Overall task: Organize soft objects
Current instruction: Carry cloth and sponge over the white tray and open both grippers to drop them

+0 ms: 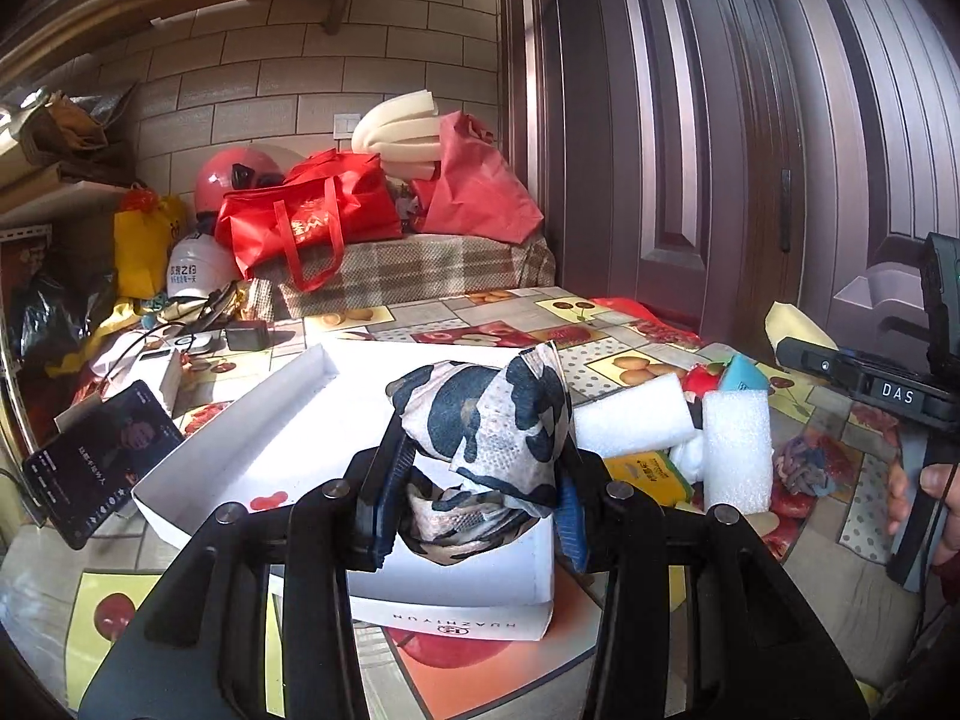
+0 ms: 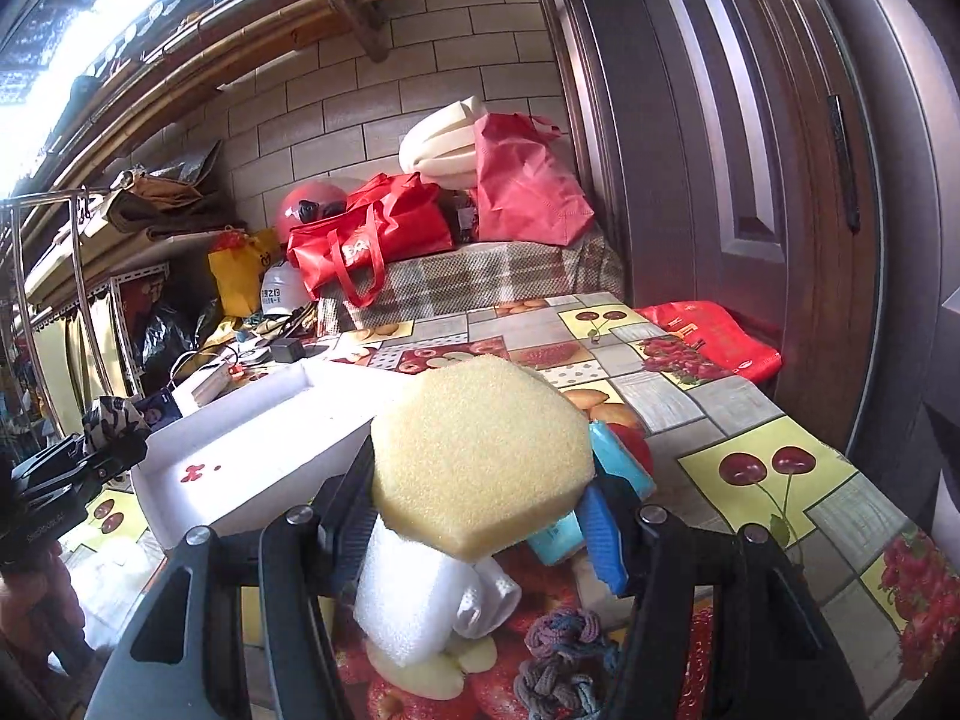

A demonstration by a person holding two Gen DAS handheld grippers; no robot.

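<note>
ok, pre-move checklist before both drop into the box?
1. left gripper shut on the patterned cloth: ok.
2. right gripper gripping the yellow sponge: ok.
3. white box open, floor bare under the cloth: ok.
4. Sponge over the box: not ok, it is beside it.
5. Phone clear of the box edge: cannot tell.
6. Foam pieces outside the box: ok.

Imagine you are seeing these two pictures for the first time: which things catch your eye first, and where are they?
Up front, the left tongs grip a black-and-white patterned cloth above the white box, while the right tongs clasp a yellow hexagonal sponge over white foam pieces. Behind, red bags are piled by the tiled wall, and the fruit-print tablecloth spreads below.
</note>
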